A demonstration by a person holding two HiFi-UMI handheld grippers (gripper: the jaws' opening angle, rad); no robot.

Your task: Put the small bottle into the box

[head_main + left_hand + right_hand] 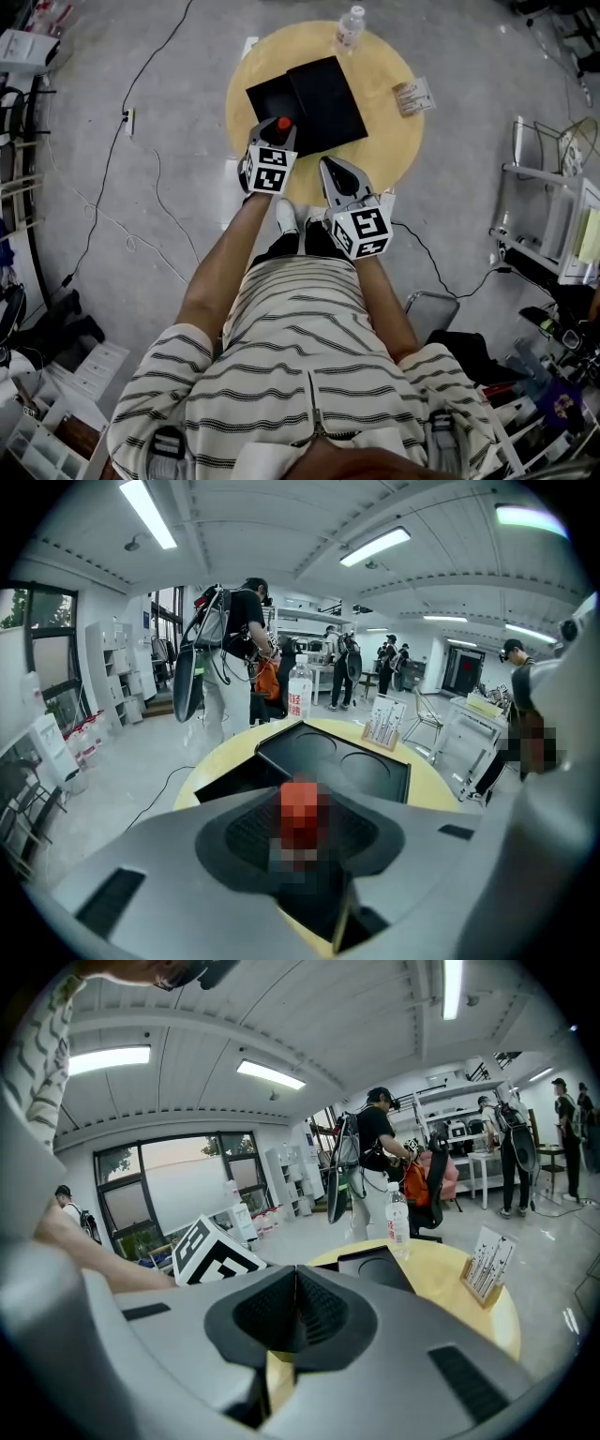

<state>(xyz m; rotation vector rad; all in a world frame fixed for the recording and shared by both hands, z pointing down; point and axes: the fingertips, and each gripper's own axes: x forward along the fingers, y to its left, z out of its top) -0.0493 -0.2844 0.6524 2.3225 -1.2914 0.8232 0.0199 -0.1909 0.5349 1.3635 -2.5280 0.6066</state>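
Observation:
A small bottle [283,123] with a red cap is held between the jaws of my left gripper [277,133], at the near left edge of the black box [272,99]. In the left gripper view the bottle [300,810] fills the gap of the left gripper [300,841], and the open box [334,761] with two round recesses lies just beyond it. My right gripper [335,172] hovers over the table's near edge, right of the box, jaws shut with nothing between them. The right gripper view shows this right gripper [296,1309] closed, with the box [379,1267] ahead.
The box rests on a round yellow table [389,141]. A clear water bottle [349,28] stands at its far edge and a small card stand [413,97] at its right. Cables cross the floor on the left; shelves and clutter line the right. People stand in the background.

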